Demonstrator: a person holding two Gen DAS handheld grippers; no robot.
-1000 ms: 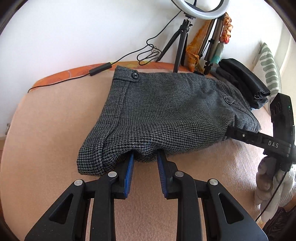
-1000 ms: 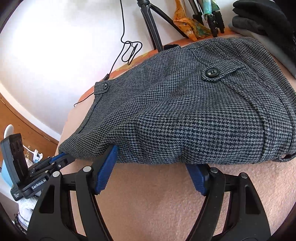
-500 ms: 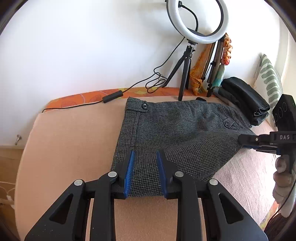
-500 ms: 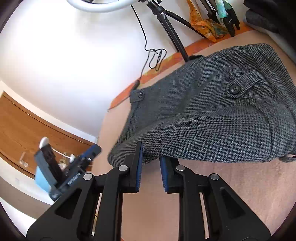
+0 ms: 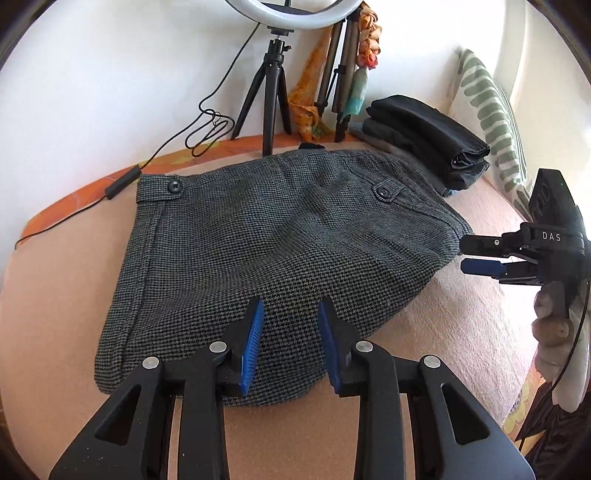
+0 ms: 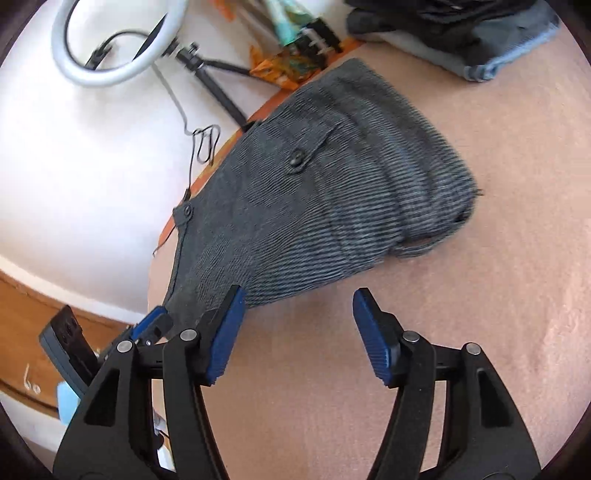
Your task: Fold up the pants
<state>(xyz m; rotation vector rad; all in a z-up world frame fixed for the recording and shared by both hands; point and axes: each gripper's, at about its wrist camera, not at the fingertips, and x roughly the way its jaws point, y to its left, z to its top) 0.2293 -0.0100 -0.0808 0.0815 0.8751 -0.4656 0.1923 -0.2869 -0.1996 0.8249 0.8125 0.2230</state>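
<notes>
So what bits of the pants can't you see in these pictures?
- Legs of the grey pants: folded under the top layer in both views, so how neatly they lie is hidden.
- Weave and buttons, right wrist view: blurred.
- Near hem, left wrist view: behind the left tongs.
- Stack of dark clothes, right wrist view: cut off at the top edge.

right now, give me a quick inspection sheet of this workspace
surface: pink pad, bare in front of the tools
job's things: grey houndstooth pants, folded into a compact bundle, lying flat
clutter: stack of dark folded clothes behind the pants; striped pillow far right
grippers: left tool open over the near edge of the pants; right tool open, holding nothing
cables: black cable looped by the wall
surroundings: ring light on tripod, white wall
</notes>
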